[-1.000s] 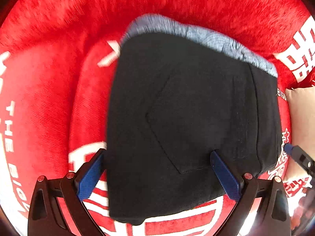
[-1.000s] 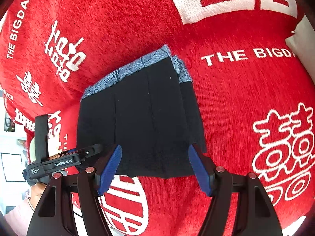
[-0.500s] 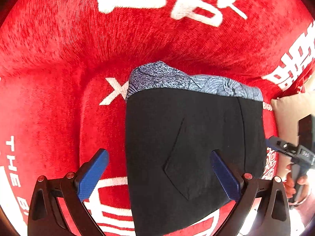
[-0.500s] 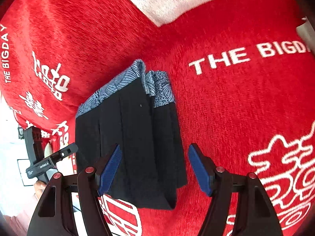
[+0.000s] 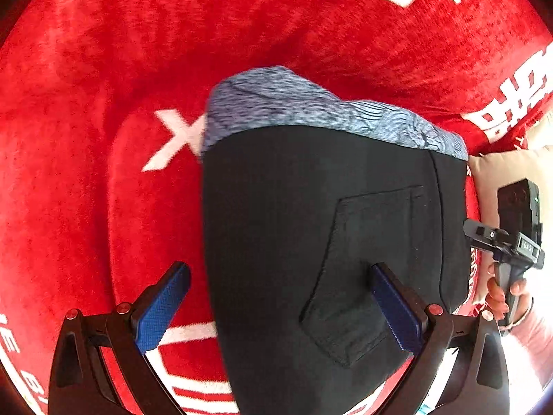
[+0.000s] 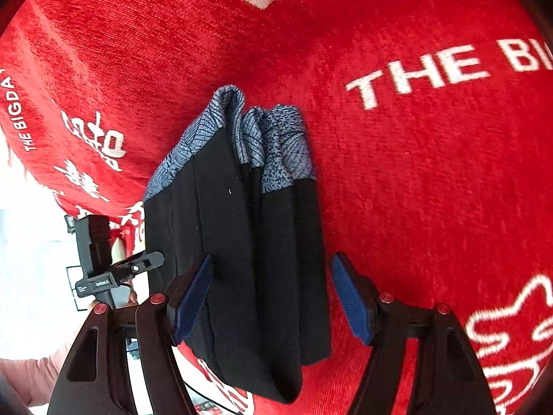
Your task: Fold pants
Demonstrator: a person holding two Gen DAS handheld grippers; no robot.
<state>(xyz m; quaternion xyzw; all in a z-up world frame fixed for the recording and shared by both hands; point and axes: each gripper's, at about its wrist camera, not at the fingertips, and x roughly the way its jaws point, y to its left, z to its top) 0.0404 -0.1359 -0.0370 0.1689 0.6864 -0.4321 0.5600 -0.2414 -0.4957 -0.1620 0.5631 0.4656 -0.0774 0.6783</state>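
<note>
Black pants lie folded in a thick stack on a red cloth, the blue patterned waistband at the far end and a back pocket facing up. My left gripper hovers open above them: one finger over the pocket, the other over bare cloth. In the right wrist view the same pants show their layered side, with the waistband bunched. My right gripper is open and straddles the stack's near end. Its right pad stands clear of the fabric.
The red cloth with white lettering covers the whole soft surface and drops off at the left of the right wrist view into a bright room. A cream cushion lies beyond the pants. A hand holds the other gripper there.
The right gripper has dropped closer, so the stack fills more of its view and sits between its fingers. The left view has slid, the pants shifting rightward, and the other gripper has come further in.
</note>
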